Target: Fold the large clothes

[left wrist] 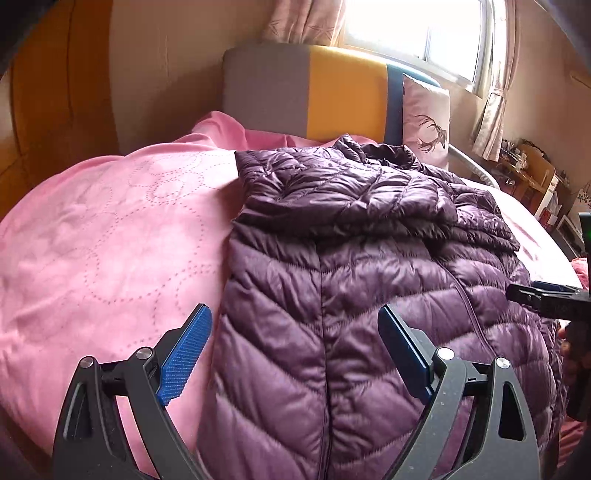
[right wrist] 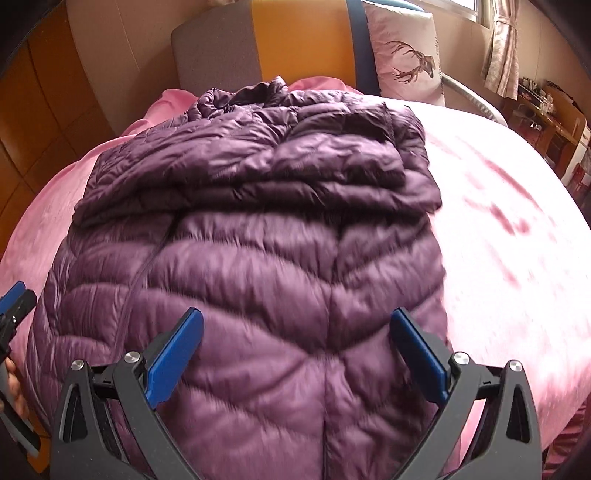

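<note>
Purple quilted jacket [right wrist: 258,236]: flat on pink bedspread [left wrist: 110,229], sleeves folded across far half, hem near. Left gripper [left wrist: 295,350] and right gripper [right wrist: 295,354]: spread wide, empty, above near half. Next fold, likely: pinch both hem corners evenly, carry toward collar, edges aligned.

Bedroom of a home. Shown by a bed spread with a pink quilted cover [left wrist: 110,229], backed by an upholstered headboard in grey, yellow and blue panels [left wrist: 314,96]; a pale pillow printed with a deer head [right wrist: 406,62]; floral curtains [left wrist: 489,122] beside a bright window [left wrist: 417,33]; wooden wardrobe doors [left wrist: 55,96]; cluttered wooden shelving [right wrist: 554,118].
</note>
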Demonstrator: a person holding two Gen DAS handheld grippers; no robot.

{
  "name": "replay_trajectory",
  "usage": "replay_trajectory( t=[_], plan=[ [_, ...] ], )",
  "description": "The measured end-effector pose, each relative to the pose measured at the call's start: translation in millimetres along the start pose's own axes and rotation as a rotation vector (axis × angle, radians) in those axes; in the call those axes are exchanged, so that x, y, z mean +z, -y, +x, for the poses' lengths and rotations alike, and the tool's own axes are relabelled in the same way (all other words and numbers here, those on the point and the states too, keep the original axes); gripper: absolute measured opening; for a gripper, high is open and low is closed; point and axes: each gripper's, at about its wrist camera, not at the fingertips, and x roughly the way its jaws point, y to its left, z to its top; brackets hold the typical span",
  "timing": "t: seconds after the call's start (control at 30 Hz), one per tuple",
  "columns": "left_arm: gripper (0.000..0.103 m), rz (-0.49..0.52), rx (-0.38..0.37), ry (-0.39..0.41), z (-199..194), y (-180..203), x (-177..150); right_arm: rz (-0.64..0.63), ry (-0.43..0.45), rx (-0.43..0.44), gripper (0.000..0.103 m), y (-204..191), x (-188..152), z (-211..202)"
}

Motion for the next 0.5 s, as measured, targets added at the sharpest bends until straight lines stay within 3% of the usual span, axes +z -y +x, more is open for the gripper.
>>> replay_trajectory(
  t=[0.5],
  plan=[
    [0.09,0.021,0.002,-0.042,-19,-4,-38,0.127,0.059,0.034,0.101,43,-59,-46]
  ],
)
